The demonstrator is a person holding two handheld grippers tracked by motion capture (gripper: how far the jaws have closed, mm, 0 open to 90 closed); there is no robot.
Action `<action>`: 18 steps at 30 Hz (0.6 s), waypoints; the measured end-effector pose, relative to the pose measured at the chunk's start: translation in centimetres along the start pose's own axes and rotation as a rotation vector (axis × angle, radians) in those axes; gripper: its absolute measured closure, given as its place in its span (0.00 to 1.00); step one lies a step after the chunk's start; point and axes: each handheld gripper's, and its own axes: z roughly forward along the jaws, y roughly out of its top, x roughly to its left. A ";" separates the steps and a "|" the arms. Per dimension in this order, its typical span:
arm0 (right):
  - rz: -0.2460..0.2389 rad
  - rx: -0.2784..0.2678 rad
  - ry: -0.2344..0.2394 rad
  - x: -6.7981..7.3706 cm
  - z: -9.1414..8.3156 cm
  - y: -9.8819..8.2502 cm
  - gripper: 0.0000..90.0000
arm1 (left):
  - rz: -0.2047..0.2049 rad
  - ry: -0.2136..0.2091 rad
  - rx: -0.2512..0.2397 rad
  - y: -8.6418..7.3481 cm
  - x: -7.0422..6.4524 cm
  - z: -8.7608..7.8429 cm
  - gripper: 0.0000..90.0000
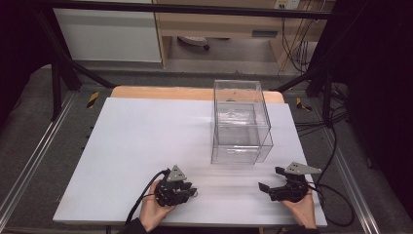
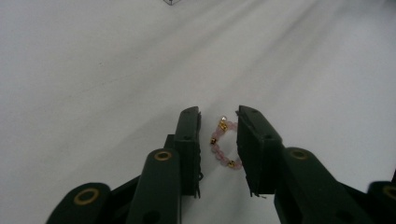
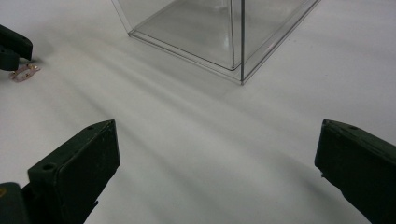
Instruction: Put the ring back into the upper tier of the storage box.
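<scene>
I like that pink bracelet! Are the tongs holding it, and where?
Cannot tell yet. The bead bracelet lies on the table between the left tongs, whose jaws look barely apart from it. The right tongs hold nothing.

place: lab recording bay | evidence: black metal frame rails (image 1: 58, 73), black curtains (image 1: 384, 73), loose black cables (image 1: 297, 44), white-topped work table (image 1: 146, 146), grey carpet floor (image 1: 29, 131)

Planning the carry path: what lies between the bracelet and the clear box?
Bare white table. In the right gripper view nothing lies between the bracelet and the box; the high view shows the same.
</scene>
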 end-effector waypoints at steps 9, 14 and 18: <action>-0.001 0.000 0.000 0.0 0.0 0.0 0.01 | -0.006 0.022 -0.004 -0.2 -0.3 0.3 0.86; 0.001 0.001 0.000 0.0 0.0 0.0 0.01 | -0.010 0.043 -0.007 -0.3 -0.4 0.3 0.90; 0.000 0.004 0.001 0.0 0.0 0.0 0.00 | -0.018 0.045 -0.009 -0.3 -0.5 0.4 0.93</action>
